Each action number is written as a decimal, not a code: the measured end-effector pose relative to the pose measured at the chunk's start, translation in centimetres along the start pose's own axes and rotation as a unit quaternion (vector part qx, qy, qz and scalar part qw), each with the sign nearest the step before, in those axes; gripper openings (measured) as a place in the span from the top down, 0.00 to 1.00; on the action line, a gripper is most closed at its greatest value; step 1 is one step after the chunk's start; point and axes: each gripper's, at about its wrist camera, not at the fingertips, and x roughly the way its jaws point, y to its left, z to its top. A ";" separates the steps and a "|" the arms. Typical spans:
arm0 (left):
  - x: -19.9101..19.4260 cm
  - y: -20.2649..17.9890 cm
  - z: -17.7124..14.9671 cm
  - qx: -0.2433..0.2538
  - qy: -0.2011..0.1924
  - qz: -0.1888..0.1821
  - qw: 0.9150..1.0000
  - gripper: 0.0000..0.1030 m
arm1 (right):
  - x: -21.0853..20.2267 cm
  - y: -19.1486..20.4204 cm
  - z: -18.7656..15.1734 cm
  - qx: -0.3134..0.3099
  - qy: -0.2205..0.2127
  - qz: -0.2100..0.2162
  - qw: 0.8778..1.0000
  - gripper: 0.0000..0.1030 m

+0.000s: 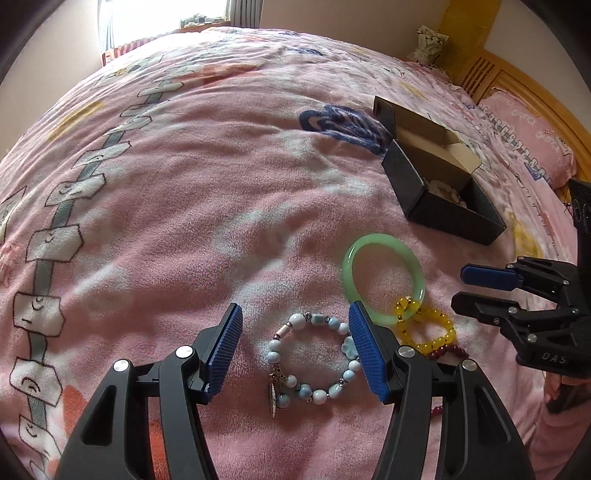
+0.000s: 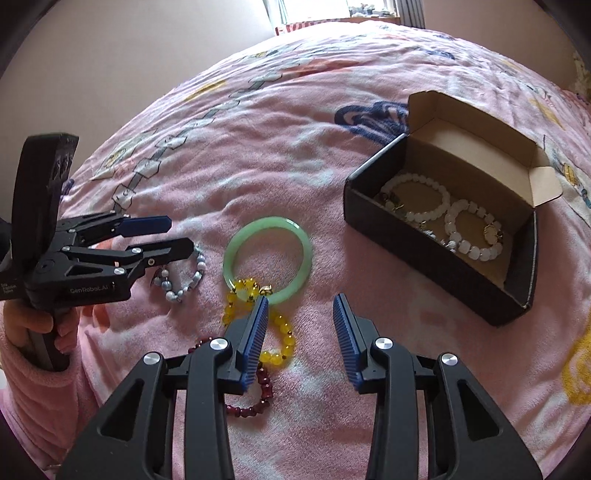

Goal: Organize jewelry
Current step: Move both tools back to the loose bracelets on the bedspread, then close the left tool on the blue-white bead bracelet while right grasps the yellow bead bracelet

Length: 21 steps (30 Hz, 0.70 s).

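My left gripper [image 1: 293, 349] is open with its fingers either side of a pale blue bead bracelet [image 1: 312, 360] on the pink blanket; it also shows in the right wrist view [image 2: 183, 230]. A green jade bangle [image 1: 382, 278] [image 2: 267, 258], a yellow bead bracelet [image 1: 430, 330] [image 2: 258, 321] and a dark red bead bracelet [image 1: 448, 350] [image 2: 255, 391] lie to its right. My right gripper [image 2: 301, 308] is open and empty above the blanket, its left finger over the yellow bracelet. The open black box [image 2: 436, 243] [image 1: 439, 195] holds white bead bracelets [image 2: 419, 199].
The pink patterned blanket [image 1: 184, 184] covers the whole bed. A pink pillow [image 1: 532, 136] and a wooden headboard [image 1: 495, 74] are at the far right. A window [image 1: 162, 14] is at the back. A hand in a pink sleeve [image 2: 33, 325] holds the left gripper.
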 end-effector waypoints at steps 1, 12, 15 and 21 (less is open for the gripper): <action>0.2 0.1 -0.2 0.002 0.004 0.003 1.000 0.41 | 0.5 0.1 -0.2 -0.001 0.006 -0.003 1.000 0.65; 1.2 0.7 -1.1 0.013 0.018 0.011 1.000 0.46 | 2.0 0.8 -0.5 -0.013 0.013 -0.039 0.999 0.64; 0.5 1.3 -1.0 0.000 0.009 0.007 1.000 0.51 | 2.1 1.5 -0.7 -0.032 0.017 -0.053 0.998 0.67; 0.2 1.4 -1.6 0.013 0.018 -0.002 1.000 0.51 | 2.5 2.2 -0.9 -0.052 0.024 -0.066 0.996 0.74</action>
